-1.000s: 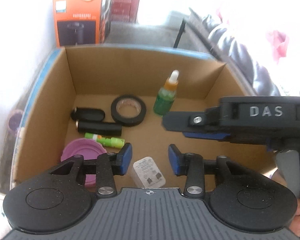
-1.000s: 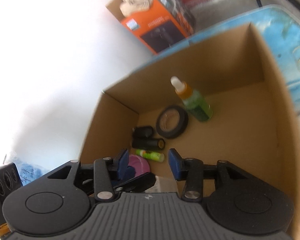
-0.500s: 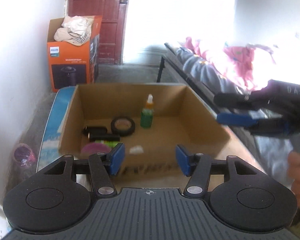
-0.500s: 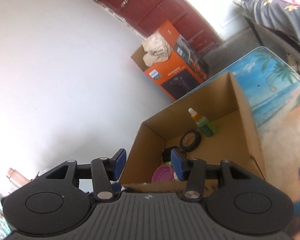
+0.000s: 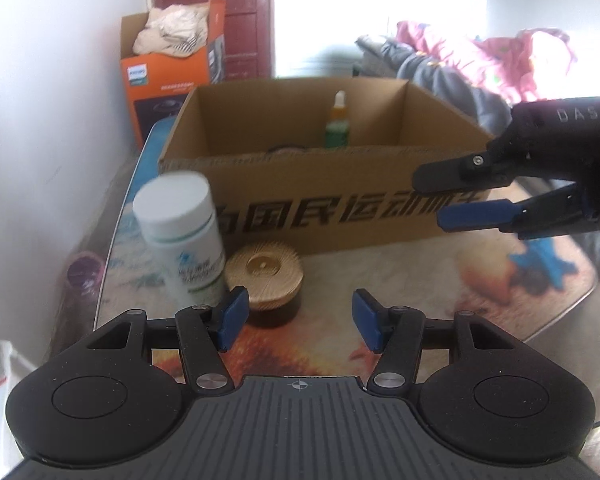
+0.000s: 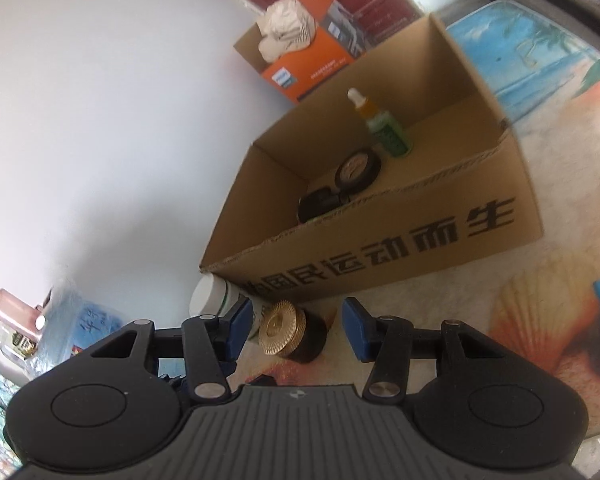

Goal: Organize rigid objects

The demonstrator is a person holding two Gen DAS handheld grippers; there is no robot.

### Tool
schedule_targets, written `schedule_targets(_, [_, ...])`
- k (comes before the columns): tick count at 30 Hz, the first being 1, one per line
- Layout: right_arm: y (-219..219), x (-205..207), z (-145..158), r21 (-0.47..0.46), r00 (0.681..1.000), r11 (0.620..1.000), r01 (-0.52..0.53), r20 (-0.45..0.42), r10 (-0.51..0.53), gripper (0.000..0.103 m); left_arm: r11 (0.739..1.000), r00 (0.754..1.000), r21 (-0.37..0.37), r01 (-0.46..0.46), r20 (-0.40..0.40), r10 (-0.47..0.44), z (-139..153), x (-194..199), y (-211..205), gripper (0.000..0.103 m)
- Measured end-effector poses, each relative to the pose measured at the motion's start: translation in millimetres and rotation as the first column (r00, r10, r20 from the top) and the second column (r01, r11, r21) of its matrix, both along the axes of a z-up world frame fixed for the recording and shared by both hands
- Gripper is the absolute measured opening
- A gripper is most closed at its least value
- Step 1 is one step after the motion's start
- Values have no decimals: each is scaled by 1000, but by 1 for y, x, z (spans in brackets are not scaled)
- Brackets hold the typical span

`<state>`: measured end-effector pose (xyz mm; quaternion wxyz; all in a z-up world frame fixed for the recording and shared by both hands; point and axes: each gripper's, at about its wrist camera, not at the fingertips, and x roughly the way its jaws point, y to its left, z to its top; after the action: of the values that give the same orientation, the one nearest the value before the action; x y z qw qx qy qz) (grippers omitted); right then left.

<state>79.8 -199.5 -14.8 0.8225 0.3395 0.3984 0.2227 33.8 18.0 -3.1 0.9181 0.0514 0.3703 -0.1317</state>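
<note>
A cardboard box (image 5: 332,208) (image 6: 380,256) stands on the table and holds a green dropper bottle (image 5: 337,122) (image 6: 384,128), a black tape roll (image 6: 358,168) and a black cylinder (image 6: 318,204). In front of the box stand a white pill bottle (image 5: 184,236) (image 6: 214,300) and a dark jar with a gold ribbed lid (image 5: 266,276) (image 6: 288,332). My left gripper (image 5: 298,320) is open and empty, low over the table just before the jar. My right gripper (image 6: 294,328) is open and empty; it shows from the side in the left wrist view (image 5: 452,196).
An orange carton (image 5: 168,72) (image 6: 300,60) with cloth on top stands behind the box by the white wall. A blue toy (image 5: 548,260) lies on the beach-print table cover at the right. Bedding lies at the far right. Bottles and bags sit at the left.
Both grippers have pulled back out of the box and dropped low in front of it. The pill bottle and gold-lidded jar have come into view.
</note>
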Motion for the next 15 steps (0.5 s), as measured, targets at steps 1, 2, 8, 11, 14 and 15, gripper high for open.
schedule_targets(1, [5, 1, -1, -3, 1000, 1000, -13, -8, 13, 52, 1000, 1000, 3, -13, -4, 13, -3, 1, 2, 57])
schedule_targets(2, [10, 4, -4, -7, 1000, 1000, -26, -13, 26, 52, 1000, 1000, 4, -24, -4, 24, -6, 3, 4, 57])
schedule_targets(8, [35, 18, -18, -23, 994, 995, -95, -57, 94, 49, 999, 998, -2, -53, -29, 53, -24, 14, 12, 57])
schedule_targets(11, [47, 27, -21, -28, 991, 993, -118, -61, 116, 49, 999, 998, 2, -50, -40, 50, -31, 20, 11, 57])
schedule_targets(14, [59, 36, -24, -63, 989, 989, -137, -54, 134, 49, 999, 997, -1, -50, -54, 50, -37, 28, 10, 57])
schedule_targets(15, [63, 40, -24, -74, 988, 986, -149, -55, 145, 49, 999, 997, -4, -50, -58, 50, -39, 30, 10, 57])
